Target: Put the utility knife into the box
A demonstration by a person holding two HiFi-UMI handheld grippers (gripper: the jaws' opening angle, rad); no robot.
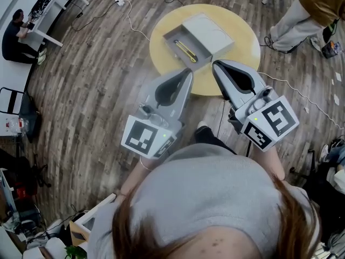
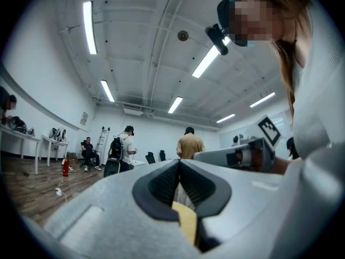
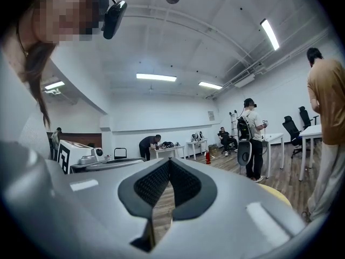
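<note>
Grippers are hovering side by side above the near edge of a round yellow desk (image 1: 245,39), both held by a person in a grey top who is looking steeply down at them. On the desk a grey box (image 1: 210,31) is lying open, and the yellow utility knife (image 1: 185,50) is lying lengthwise inside its open left part, apart from both tools. The left gripper (image 1: 188,72) is pointing up the head view toward the box, its tip hanging just over the desk's near rim, and in its own view the two dark ribbed pads are meeting at the tip with nothing between them; only a strip of the yellow desk is showing through the gap lower down. The right gripper (image 1: 214,63) is reaching a little further over the desk, just beside the box's near corner but not touching it. Its jaws are also pressing together and gripping nothing, with wooden floor (image 1: 97,74) showing through the slot beneath the tip. Each tool is carrying its marker cube at the rear, close to the person's chest. Beyond the desk a person in a tan top (image 1: 318,1) is standing on the floor, another is sitting at a white table (image 1: 51,7) in the far left corner, and a white cable (image 1: 135,28) is trailing across the boards toward the desk
</note>
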